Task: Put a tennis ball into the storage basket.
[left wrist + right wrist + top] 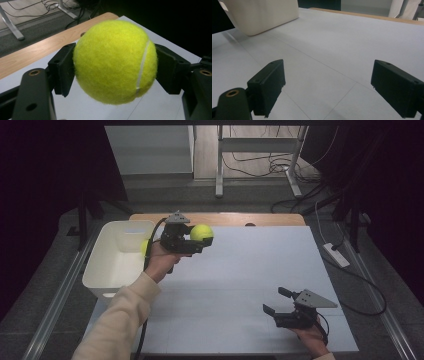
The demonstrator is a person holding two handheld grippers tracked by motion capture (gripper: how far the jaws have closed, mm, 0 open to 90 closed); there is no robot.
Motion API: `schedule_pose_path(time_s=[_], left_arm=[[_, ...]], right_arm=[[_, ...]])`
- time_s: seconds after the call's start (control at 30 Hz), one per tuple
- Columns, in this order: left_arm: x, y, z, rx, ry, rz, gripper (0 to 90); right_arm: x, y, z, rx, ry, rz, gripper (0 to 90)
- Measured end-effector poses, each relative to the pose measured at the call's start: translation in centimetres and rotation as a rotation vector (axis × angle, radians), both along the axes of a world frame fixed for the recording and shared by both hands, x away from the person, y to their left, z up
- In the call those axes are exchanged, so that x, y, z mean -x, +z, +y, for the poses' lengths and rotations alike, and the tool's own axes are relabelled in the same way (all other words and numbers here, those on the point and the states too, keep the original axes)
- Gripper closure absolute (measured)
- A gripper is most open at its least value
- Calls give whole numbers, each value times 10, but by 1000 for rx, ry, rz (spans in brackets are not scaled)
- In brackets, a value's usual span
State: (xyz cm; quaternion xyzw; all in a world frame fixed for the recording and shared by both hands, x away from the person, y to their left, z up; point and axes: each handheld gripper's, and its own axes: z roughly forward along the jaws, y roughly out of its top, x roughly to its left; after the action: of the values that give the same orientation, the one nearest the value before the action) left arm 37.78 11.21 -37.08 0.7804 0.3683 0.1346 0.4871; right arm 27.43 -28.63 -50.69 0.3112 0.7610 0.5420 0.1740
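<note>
A yellow-green tennis ball [202, 233] [115, 61] is clamped between the jaws of my left gripper [197, 237] [113, 68], held above the white table near its far left. Beside it stands a white bin [117, 257] [262, 15], and a second tennis ball [144, 248] peeks out from behind the hand at the bin's right wall. My right gripper [276, 301] [328, 86] rests low over the table's near right part, jaws wide apart with nothing between them.
The white table sheet [240, 280] lies over a wooden top [225, 218] that shows along the far edge. Desk legs and loose cables [270, 167] lie on the floor beyond. A power strip [336, 255] sits on the floor at the right.
</note>
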Motion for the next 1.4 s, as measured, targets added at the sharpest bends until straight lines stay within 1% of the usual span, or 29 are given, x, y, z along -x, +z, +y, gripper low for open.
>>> schedule_pose_path(time_s=[0.53, 0.73, 1.13, 1.3, 1.4], left_arm=[[6, 8, 15, -2, 29, -18, 267], [10, 11, 20, 14, 33, -32, 267], [14, 13, 32, 26, 56, -40, 267], [16, 14, 37, 18, 62, -43, 267], [17, 14, 39, 20, 63, -44, 267]], right_arm=[[0, 0, 0, 2, -4, -1, 119], [0, 0, 0, 4, -4, -1, 119], [0, 0, 0, 6, -3, -1, 118], [0, 0, 1, 8, -1, -1, 119], [0, 0, 1, 7, -3, -1, 119]])
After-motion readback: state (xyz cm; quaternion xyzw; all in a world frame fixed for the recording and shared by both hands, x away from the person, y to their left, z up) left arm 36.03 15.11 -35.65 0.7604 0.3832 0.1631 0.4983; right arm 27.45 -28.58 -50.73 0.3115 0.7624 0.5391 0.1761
